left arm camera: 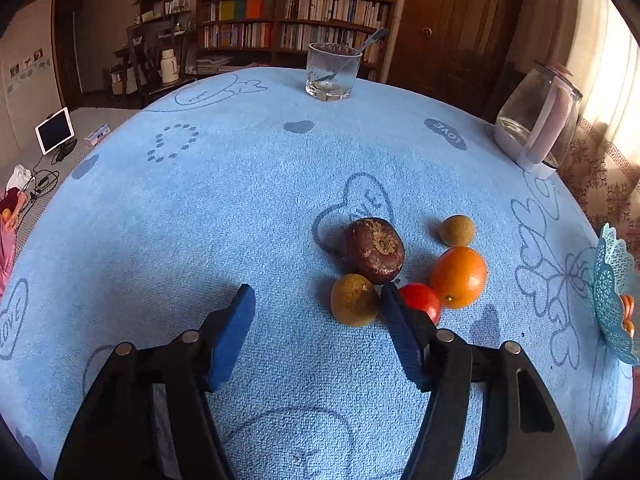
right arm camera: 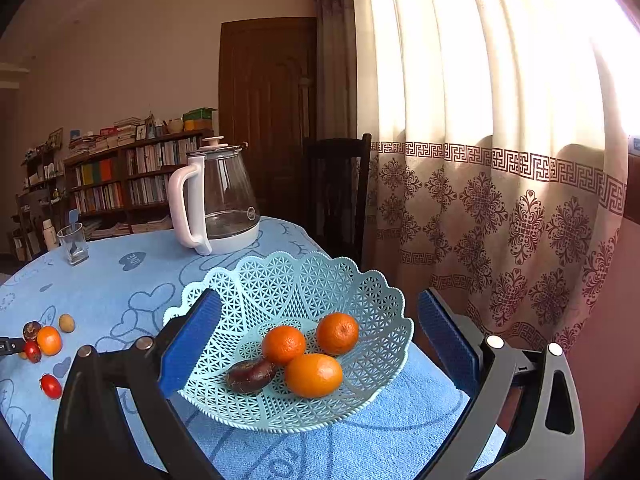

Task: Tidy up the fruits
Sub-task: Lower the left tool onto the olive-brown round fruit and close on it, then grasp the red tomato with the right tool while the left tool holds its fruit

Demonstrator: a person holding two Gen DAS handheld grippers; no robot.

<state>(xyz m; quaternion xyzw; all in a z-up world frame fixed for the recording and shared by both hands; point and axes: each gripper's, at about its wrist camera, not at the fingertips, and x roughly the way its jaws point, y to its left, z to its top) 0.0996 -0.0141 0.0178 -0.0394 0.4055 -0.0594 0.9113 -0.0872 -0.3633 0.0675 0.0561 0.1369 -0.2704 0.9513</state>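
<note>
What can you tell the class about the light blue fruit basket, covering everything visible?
The fruit basket is a shallow bowl of pale turquoise latticed plastic with a scalloped, flaring rim. It sits upright on the blue tablecloth near the table's edge. Inside lie three oranges and one dark brownish-purple fruit. It sits between the open fingers of the right hand-held gripper.

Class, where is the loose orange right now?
Left wrist view, right of centre: the orange lies on the tablecloth, touching the tomato.
</note>
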